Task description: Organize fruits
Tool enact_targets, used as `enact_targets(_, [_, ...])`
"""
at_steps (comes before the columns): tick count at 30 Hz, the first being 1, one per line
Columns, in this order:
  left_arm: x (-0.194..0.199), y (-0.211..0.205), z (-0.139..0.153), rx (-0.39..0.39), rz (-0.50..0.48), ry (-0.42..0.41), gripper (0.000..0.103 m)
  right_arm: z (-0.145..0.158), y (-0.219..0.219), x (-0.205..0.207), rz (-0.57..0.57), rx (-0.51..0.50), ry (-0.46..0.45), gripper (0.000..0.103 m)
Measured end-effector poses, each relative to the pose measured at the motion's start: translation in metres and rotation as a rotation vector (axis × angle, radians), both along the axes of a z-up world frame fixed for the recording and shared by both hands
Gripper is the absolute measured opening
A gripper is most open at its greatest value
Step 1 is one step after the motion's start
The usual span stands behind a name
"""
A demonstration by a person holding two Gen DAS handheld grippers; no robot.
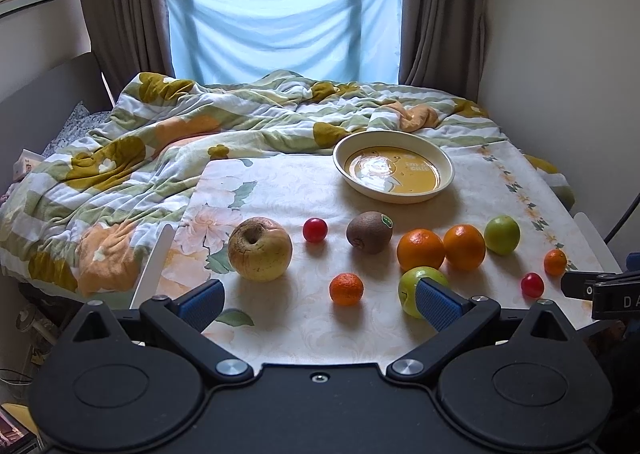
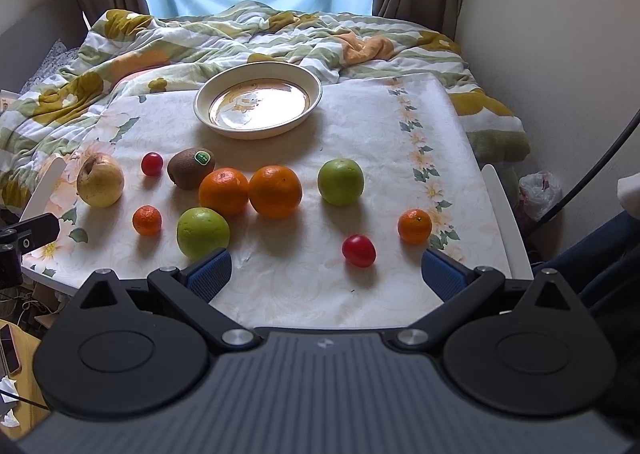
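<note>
Fruit lies scattered on a floral-clothed table (image 1: pixel 280 190) (image 2: pixel 360 126). An empty cream bowl (image 1: pixel 394 167) (image 2: pixel 258 105) stands at the back. In front lie a yellow apple (image 1: pixel 260 248) (image 2: pixel 100 180), a kiwi (image 1: pixel 369 232) (image 2: pixel 191 167), two oranges (image 1: pixel 421 249) (image 2: pixel 275 191), two green apples (image 1: pixel 502 234) (image 2: pixel 203 232), two mandarins (image 1: pixel 346 288) (image 2: pixel 415 226) and two red tomatoes (image 1: pixel 315 229) (image 2: pixel 359 250). My left gripper (image 1: pixel 320 304) is open and empty above the near edge. My right gripper (image 2: pixel 326 272) is open and empty, with one tomato just ahead of it.
A rumpled flowered quilt (image 1: pixel 160 142) covers the bed behind the table. Curtains and a blue cloth hang at the window (image 1: pixel 284 26). A wall is close on the right. White chair rails (image 2: pixel 506 214) flank the table.
</note>
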State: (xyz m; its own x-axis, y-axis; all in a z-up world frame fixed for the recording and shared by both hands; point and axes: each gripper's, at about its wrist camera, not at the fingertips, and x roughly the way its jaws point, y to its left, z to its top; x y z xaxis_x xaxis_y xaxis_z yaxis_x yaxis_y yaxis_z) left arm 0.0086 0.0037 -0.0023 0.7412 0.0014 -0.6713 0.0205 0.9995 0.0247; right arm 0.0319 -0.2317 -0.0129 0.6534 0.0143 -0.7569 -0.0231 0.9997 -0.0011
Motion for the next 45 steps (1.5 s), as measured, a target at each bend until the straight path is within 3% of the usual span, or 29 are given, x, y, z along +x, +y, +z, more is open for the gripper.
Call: enact_targets(45, [-0.0039,-0.0035,0.0025,-0.001,-0.001,-0.007,0.103,0.0044,-0.0004,-0.0041,-0.001,0.002,-0.011,0.103])
